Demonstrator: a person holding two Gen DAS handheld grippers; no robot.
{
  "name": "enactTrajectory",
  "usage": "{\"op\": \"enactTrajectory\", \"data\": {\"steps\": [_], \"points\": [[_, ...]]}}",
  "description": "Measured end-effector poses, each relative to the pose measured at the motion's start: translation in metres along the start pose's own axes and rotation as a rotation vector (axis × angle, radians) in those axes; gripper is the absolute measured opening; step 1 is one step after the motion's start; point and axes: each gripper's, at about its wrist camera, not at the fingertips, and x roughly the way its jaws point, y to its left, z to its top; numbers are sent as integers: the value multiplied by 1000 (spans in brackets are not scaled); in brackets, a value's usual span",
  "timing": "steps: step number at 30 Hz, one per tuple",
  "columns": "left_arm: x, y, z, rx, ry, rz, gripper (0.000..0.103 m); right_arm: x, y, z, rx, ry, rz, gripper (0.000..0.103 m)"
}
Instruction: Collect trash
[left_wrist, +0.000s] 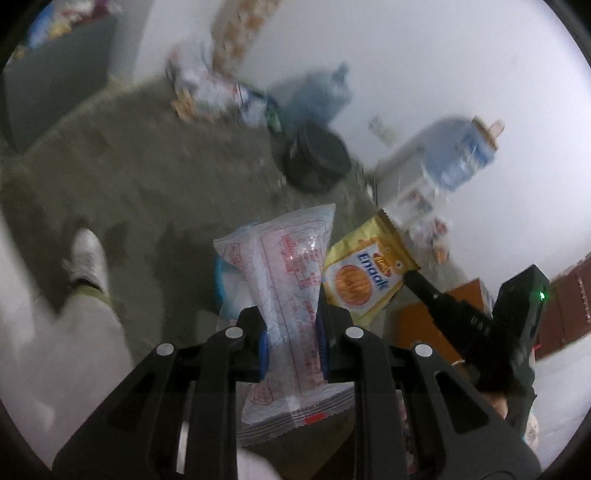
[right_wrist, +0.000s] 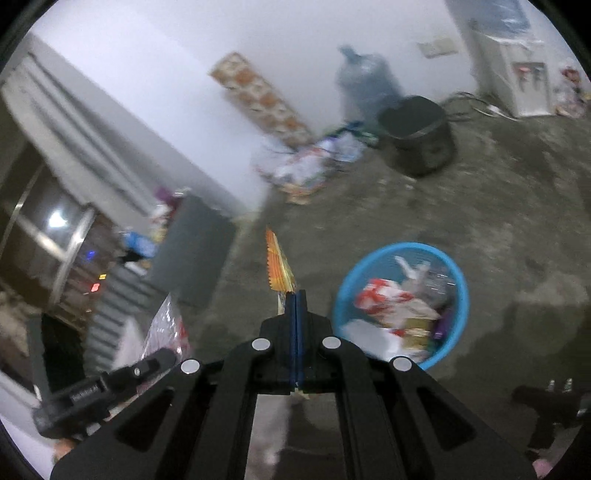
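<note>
My left gripper (left_wrist: 291, 332) is shut on a clear plastic wrapper with red print (left_wrist: 288, 280), held upright above the floor. Beside it in the left wrist view, the right gripper's finger (left_wrist: 436, 295) holds a yellow snack packet (left_wrist: 365, 277). In the right wrist view my right gripper (right_wrist: 295, 306) is shut on that yellow packet (right_wrist: 277, 262), seen edge-on. A blue basin (right_wrist: 458, 280) with several pieces of trash sits on the floor just right of the right gripper. The left gripper and its clear wrapper (right_wrist: 166, 328) show at lower left.
A black bin (right_wrist: 417, 133) stands near the wall beside a large water jug (right_wrist: 365, 85). A pile of wrappers (right_wrist: 306, 166) lies by the wall. A water dispenser (right_wrist: 513, 70) stands at the right. A dark cabinet (right_wrist: 195, 251) is left. My white shoe (left_wrist: 86, 258) is on the floor.
</note>
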Motion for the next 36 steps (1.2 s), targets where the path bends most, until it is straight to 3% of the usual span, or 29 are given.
{"op": "enactTrajectory", "data": {"steps": [9,11,13,15,17,20,23,27,32,36], "points": [[142,6,43,-40,194,30,23,73,-66,-10,110,93,-121,1],[171,10,51,-50,215,37,31,86,-77,-16,123,115,-135,1],[195,13,55,-59,236,50,51,101,-93,-23,152,139,-146,1],[208,15,52,-70,233,46,62,116,-105,-29,179,175,-161,1],[219,19,53,-91,235,48,68,127,-116,-37,200,206,-186,4],[221,26,49,-145,244,26,72,137,-132,-48,250,227,-219,25],[210,28,49,-171,219,18,75,138,-136,-49,257,212,-223,32],[173,15,56,-102,128,42,76,131,-132,-44,253,170,-207,41],[76,-10,54,18,-67,53,83,117,-122,-33,252,115,-164,42],[-11,-21,34,87,-206,89,87,91,-81,-19,155,42,-117,48]]}}
